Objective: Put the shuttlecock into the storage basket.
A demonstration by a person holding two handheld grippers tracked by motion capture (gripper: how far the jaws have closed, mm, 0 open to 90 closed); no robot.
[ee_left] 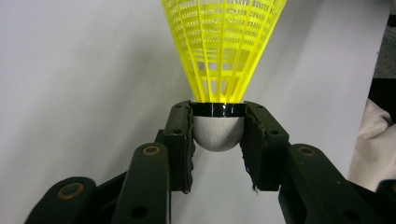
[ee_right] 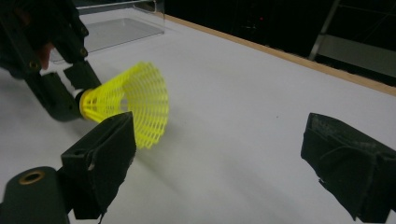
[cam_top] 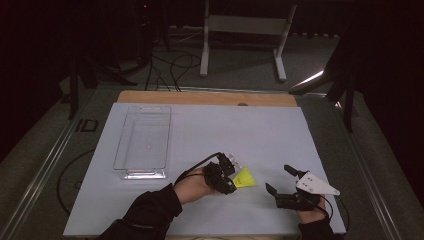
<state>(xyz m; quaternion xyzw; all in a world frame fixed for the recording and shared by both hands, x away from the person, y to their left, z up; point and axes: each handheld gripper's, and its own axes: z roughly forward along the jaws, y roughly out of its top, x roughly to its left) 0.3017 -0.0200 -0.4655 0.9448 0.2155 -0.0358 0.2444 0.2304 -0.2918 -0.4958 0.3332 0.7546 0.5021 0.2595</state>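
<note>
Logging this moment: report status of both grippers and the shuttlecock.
Left gripper shut on yellow shuttlecock at its cork. Right gripper open, empty. Clear tray beyond, nothing between.

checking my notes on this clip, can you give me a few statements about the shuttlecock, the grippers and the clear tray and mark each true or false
1. The left gripper is shut on the yellow shuttlecock at its white cork end. True.
2. The shuttlecock lies inside the clear tray. False: the tray holds nothing, and the shuttlecock is in the left gripper, to the right of the tray.
3. The right gripper is open with nothing between its jaws. True.
4. The shuttlecock's skirt is white feathers. False: it is yellow plastic mesh.
5. The right gripper also grips the shuttlecock. False: it sits apart, to the right on the white table.
</note>
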